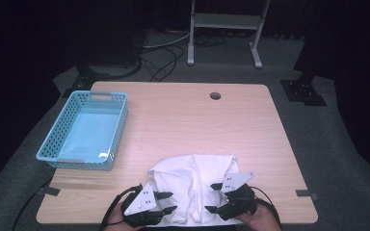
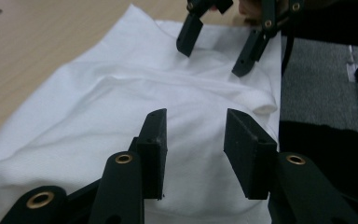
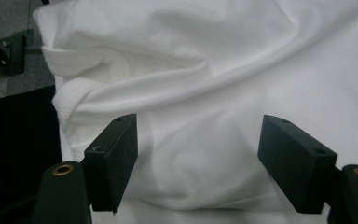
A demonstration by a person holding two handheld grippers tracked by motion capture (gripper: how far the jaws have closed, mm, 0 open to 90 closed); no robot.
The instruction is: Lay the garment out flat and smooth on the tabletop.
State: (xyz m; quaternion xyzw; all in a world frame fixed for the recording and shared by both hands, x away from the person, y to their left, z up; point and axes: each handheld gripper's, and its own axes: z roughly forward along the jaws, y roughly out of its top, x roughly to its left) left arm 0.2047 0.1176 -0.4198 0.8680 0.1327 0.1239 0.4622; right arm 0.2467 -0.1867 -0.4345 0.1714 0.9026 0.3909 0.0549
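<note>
Flanking the white cloth [image 1: 192, 185] — left gripper [image 1: 166, 202], right gripper [image 1: 213, 198], jaws apart.

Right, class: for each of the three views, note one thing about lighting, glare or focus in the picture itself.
High view: the table is lit, the surroundings fall into darkness, and the blue basket has a pale sheen on its floor. Left gripper view: the white cloth is bright and soft, the near claw sharper. Right gripper view: the cloth is nearly washed out, folds showing as faint grey shadows.

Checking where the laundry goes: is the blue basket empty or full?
Empty: the blue basket shows a bare floor, while the white cloth lies outside it on the table.
</note>
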